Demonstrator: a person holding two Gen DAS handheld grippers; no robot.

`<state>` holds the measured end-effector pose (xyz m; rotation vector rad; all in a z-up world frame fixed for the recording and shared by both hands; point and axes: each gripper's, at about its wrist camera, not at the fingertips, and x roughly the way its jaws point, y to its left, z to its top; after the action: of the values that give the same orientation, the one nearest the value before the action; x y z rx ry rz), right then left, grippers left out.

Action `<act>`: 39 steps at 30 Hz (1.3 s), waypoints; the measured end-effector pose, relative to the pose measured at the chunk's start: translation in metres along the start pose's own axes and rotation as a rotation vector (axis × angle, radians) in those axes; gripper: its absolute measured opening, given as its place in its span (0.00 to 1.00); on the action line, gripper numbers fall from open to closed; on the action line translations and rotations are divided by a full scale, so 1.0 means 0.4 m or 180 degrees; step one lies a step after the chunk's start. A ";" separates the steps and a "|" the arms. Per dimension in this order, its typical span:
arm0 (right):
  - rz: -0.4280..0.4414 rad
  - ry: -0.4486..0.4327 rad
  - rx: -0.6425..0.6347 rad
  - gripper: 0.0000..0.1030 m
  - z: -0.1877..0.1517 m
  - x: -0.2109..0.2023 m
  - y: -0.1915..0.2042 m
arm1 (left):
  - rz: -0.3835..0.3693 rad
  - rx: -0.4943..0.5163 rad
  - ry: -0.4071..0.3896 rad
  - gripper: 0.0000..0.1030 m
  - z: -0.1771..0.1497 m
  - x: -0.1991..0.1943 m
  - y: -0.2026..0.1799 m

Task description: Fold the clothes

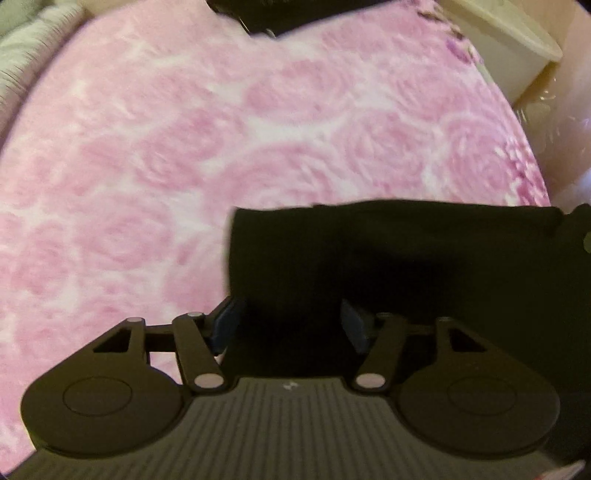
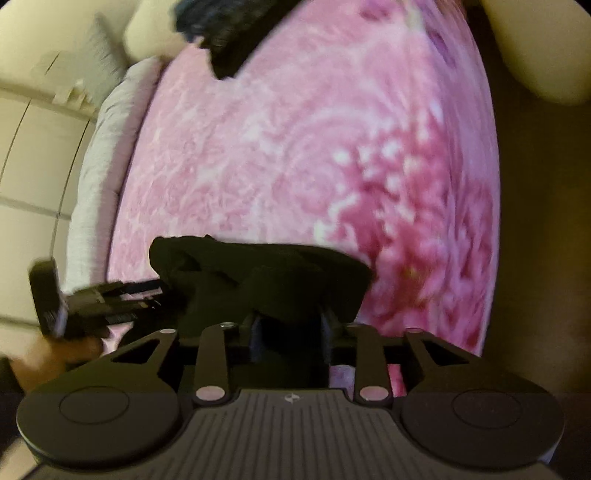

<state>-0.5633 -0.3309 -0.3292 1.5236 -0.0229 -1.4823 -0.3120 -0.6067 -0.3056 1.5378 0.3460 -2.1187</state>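
- My left gripper [image 1: 291, 321] hung over a black garment [image 1: 388, 254], its jaws standing apart with dark cloth lying between the blue pads [image 1: 227, 323]; I could not tell whether the pads pressed on the fabric.
- The garment was matte, soft and thick-looking, and from the left wrist it showed as a broad folded slab with one fairly straight edge and a rounded corner.
- It lay on a pink blanket [image 1: 184, 166], plush and fuzzy, patterned with large swirling rose shapes in paler and deeper pink.
- From the right wrist the same black garment [image 2: 266, 280] looked bunched, with lumpy ridges and creases running across it.
- My right gripper [image 2: 291, 339] had its jaws part-way apart, with a ridge of the black cloth sitting between the fingers [image 2: 256, 339]; whether they clamped it I could not tell, since cloth and fingers were equally dark.
- The left gripper [image 2: 122, 295] appeared in that view at the garment's left edge, blurred.
- A second dark, fuzzy piece of clothing [image 2: 229, 33] lay at the blanket's far end, well apart from the one I worked on.
- A pale grey ribbed cover [image 2: 92, 206] ran beside the pink blanket.
- A smooth cream cabinet [image 1: 506, 48] stood beyond the bed's corner.
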 end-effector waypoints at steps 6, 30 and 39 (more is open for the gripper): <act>-0.0356 -0.0291 -0.0588 0.36 -0.036 -0.057 0.100 | -0.0361 0.0030 -0.0213 0.48 -0.054 -0.078 -0.091; -0.0608 -0.0351 -0.0739 0.34 0.021 -0.080 0.085 | 0.0256 -0.0938 -0.0142 0.44 -0.221 -0.126 -0.017; -0.0293 -0.0035 -0.1704 0.33 -0.100 0.012 0.192 | 0.0244 -0.1249 -0.0351 0.60 -0.301 -0.018 0.050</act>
<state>-0.4865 -0.3503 -0.2938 1.0910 0.4112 -1.4218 -0.2015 -0.5645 -0.3371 1.1851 0.6117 -1.9258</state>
